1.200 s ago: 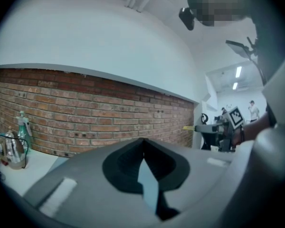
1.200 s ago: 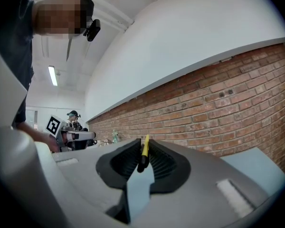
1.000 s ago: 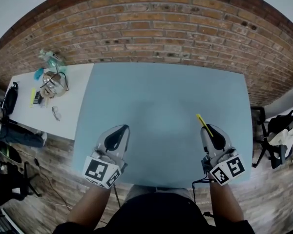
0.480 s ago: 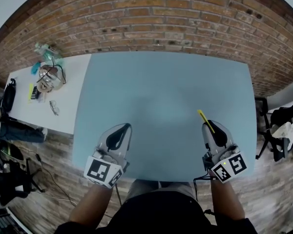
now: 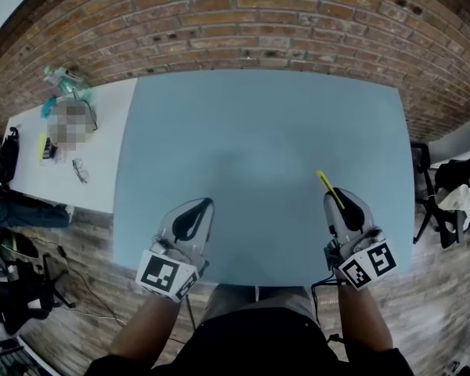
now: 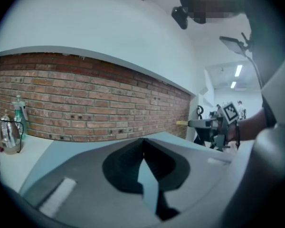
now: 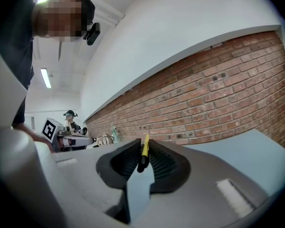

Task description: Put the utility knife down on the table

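Observation:
In the right gripper view a slim yellow and black utility knife (image 7: 145, 146) is pinched between the dark pads and points ahead toward the brick wall. From the head view its yellow end (image 5: 327, 187) sticks out in front of my right gripper (image 5: 338, 202), which is shut on it above the near right part of the light blue table (image 5: 258, 124). My left gripper (image 5: 197, 208) hovers over the near left part, shut, with nothing between its pads (image 6: 133, 163). The left gripper view catches the right gripper (image 6: 213, 125) from the side, the knife tip (image 6: 182, 123) level.
A brick wall (image 5: 258, 30) runs behind the table. A white side table (image 5: 78, 155) at the left carries a bottle (image 5: 59, 81), cables and small items. Black chairs (image 5: 446, 186) stand at the right on the wooden floor. A person stands far off (image 7: 70, 120).
Both grippers have sunk a little toward the table's near edge. The right one still holds the knife, and the left stays shut.

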A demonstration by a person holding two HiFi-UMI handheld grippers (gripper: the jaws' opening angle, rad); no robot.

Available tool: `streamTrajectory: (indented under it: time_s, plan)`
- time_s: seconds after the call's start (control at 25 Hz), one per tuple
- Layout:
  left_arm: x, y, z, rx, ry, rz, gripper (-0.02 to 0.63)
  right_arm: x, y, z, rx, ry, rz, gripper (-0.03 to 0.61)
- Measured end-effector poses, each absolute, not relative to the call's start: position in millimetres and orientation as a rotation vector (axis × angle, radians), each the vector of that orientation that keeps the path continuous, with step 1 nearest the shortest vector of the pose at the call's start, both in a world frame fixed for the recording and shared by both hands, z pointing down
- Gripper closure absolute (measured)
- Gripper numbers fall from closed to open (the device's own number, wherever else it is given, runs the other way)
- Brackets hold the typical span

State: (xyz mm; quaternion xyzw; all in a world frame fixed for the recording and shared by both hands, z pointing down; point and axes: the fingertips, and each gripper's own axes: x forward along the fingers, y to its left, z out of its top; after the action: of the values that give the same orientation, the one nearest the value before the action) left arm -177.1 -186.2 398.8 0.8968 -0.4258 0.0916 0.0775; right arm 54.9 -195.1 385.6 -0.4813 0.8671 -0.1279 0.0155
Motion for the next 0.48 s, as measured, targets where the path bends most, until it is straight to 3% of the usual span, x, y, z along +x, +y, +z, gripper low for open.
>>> streamTrajectory:
  time_s: [0.48]
  plan:
    - [-168.3,-180.9,433.2,2.637,-1.21,0.332,0.626,57.1,-196.3,407.9,-1.513,2.712,-0.472,0.523]
